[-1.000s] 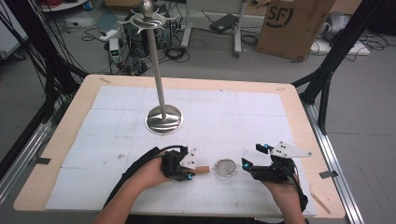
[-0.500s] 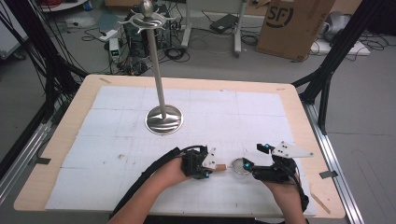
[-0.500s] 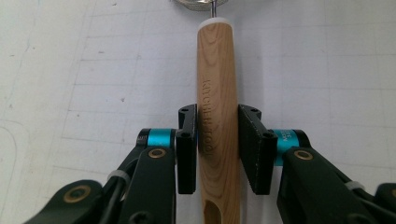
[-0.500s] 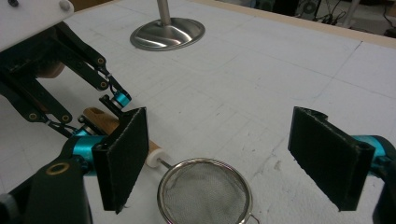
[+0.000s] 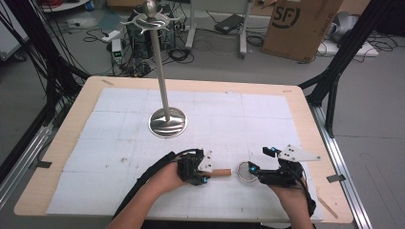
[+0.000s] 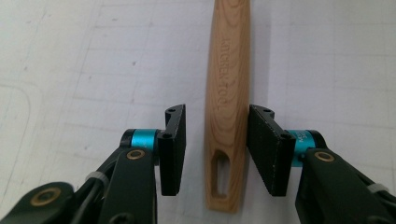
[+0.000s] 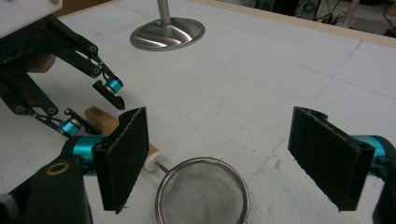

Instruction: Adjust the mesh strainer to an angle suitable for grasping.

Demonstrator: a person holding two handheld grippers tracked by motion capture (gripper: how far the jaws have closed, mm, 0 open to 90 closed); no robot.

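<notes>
White desk (image 5: 119,119): light, stiff strainer (image 5: 246,171) beside the stand (image 5: 167,121) — left claw (image 6: 215,149) just opening astride its wooden handle (image 6: 229,93), right claw (image 7: 233,154) open.

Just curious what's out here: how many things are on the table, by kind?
Strainer, wooden handle: 1
Metal stand: 1
Hand-held gripper: 2, left, right
Total: 4

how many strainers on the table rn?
1. The strainer lies near the table's front edge, its mesh bowl between the right tool's open jaws, its wooden handle between the left tool's jaws.
</notes>
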